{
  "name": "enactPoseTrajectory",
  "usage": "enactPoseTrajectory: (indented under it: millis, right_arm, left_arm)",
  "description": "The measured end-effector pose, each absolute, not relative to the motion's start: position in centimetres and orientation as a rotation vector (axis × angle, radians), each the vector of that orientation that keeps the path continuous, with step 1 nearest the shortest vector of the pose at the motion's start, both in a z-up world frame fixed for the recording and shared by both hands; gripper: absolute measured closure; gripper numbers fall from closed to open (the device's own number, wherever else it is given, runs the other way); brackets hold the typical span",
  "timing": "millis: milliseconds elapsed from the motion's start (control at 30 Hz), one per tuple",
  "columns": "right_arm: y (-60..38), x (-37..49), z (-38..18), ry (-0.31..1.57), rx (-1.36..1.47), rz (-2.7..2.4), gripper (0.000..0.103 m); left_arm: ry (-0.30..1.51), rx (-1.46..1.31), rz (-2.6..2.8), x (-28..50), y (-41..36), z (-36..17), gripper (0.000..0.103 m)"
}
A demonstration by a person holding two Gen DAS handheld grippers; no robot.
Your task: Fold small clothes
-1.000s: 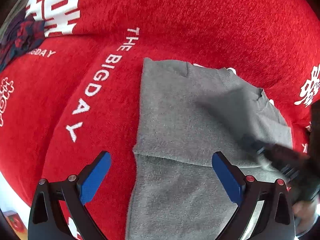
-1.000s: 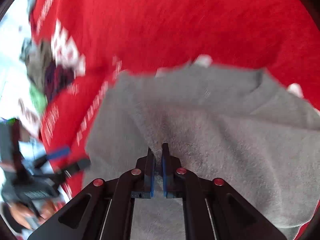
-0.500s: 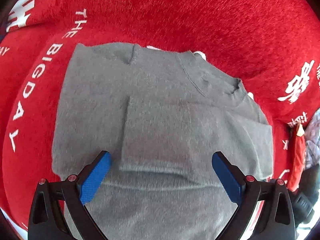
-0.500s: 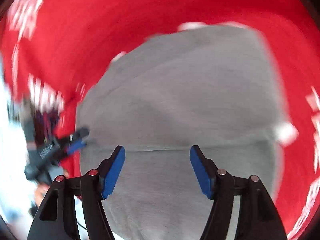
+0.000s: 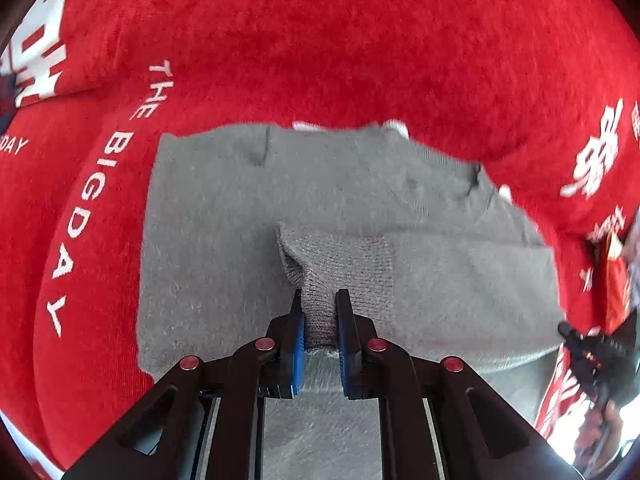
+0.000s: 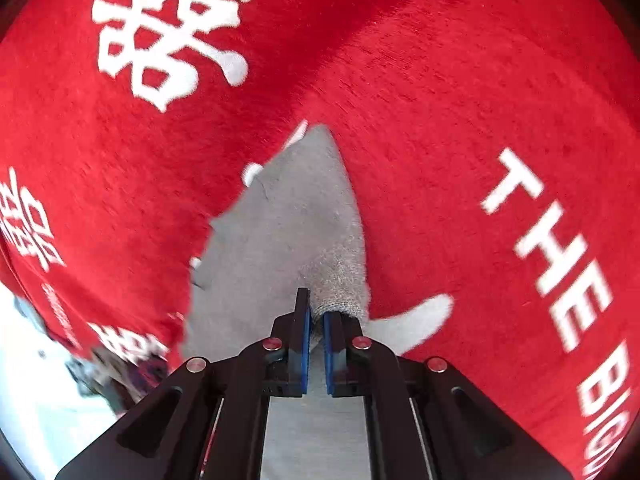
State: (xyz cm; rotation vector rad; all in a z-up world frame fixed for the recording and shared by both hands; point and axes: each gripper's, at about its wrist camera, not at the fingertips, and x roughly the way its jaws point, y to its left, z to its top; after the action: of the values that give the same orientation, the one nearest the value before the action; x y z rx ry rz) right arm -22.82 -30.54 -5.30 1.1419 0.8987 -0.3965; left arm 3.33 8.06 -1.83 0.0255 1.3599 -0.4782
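The gray sweater (image 5: 224, 240) lies flat on a red blanket (image 5: 360, 60) with white words and signs on it. It sits near the middle of the blanket, with its neck hole toward the far side and red cloth showing all around it. A part of the sweater is folded back over its front, so the knit underside (image 5: 344, 260) shows there. The left gripper (image 5: 319, 340) comes in low from the near side and points toward the neck hole. Its two blue fingers (image 5: 298, 344) are pressed close together with a fold of that knit part pinched between them. The right gripper (image 6: 315, 344) also comes in low and points along the sweater (image 6: 280, 232) toward one of its far corners. Its blue fingers (image 6: 305, 344) are almost shut and they squeeze a bunched bit of the sweater's edge, right next to the red blanket (image 6: 420, 100). A light gray flap (image 6: 412, 320) lies on the blanket just beside the right gripper. In the left camera view, the other gripper's dark body (image 5: 596, 356) shows at the right edge of the sweater, and it is blurry. Some other clothes (image 5: 616, 272) lie at the right edge of the blanket, but they are too blurry to tell what they are.
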Motion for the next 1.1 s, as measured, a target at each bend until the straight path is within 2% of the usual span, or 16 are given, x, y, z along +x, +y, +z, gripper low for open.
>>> enactPoseTrajectory:
  millis: [100,200,333,400,467,500,533,567,667,700,733,933,1067,1100]
  right_arm:
    - [-30.2,-22.6,-7.0,0.913,1.156,-0.387,0.097]
    - [-29.8,-22.9,-6.3,0.933,1.113,-0.384,0.097]
    - [-29.1,-22.4,-5.1,1.001,1.036,-0.41,0.097]
    - [-28.4,-22.2,-3.9,1.035,0.947,-0.434,0.093]
    - [-27.9,-21.9,-2.8,1.032,0.872,-0.448,0.085]
    - [-28.1,-22.0,-2.5,1.019,0.861,-0.448,0.077]
    - [-28.5,-22.2,-2.4,1.012,0.868,-0.451,0.065]
    - [-29.1,-22.3,-2.7,1.008,0.89,-0.459,0.058]
    - [-30.9,-22.2,-4.8,1.0,1.035,-0.422,0.059]
    - [-31.2,-21.9,-5.6,1.015,1.086,-0.4,0.064]
    - [-31.1,-21.6,-6.0,1.039,1.089,-0.382,0.089]
    - [-29.2,-19.5,-4.8,1.175,0.726,-0.426,0.089]
    - [-28.9,-19.5,-4.3,1.165,0.709,-0.453,0.086]
    - [-28.8,-19.6,-4.2,1.164,0.712,-0.462,0.082]
  left_arm:
    - [1.372,0.071,-0.474,2.4,8.4,-2.4,0.088]
    - [1.36,0.103,-0.444,1.8,9.4,-2.2,0.088]
    - [1.322,0.291,-0.251,1.9,11.2,-1.6,0.087]
    - [1.319,0.304,-0.23,2.2,12.2,-1.1,0.087]
    - [1.322,0.279,-0.234,2.7,13.0,-0.5,0.087]
    - [1.328,0.266,-0.236,3.1,12.9,-0.5,0.087]
    - [1.341,0.243,-0.244,3.5,13.0,-0.6,0.087]
    - [1.353,0.218,-0.25,3.8,13.0,-0.8,0.087]
    - [1.366,0.168,-0.254,4.4,12.9,-1.0,0.087]
    - [1.365,0.166,-0.255,4.4,12.4,-1.2,0.087]
    - [1.363,0.168,-0.261,4.2,12.1,-1.1,0.087]
    - [1.358,0.235,-0.306,2.5,10.1,-1.7,0.087]
    - [1.374,0.235,-0.312,1.7,9.9,-1.8,0.087]
    - [1.376,0.234,-0.312,1.6,9.9,-1.9,0.087]
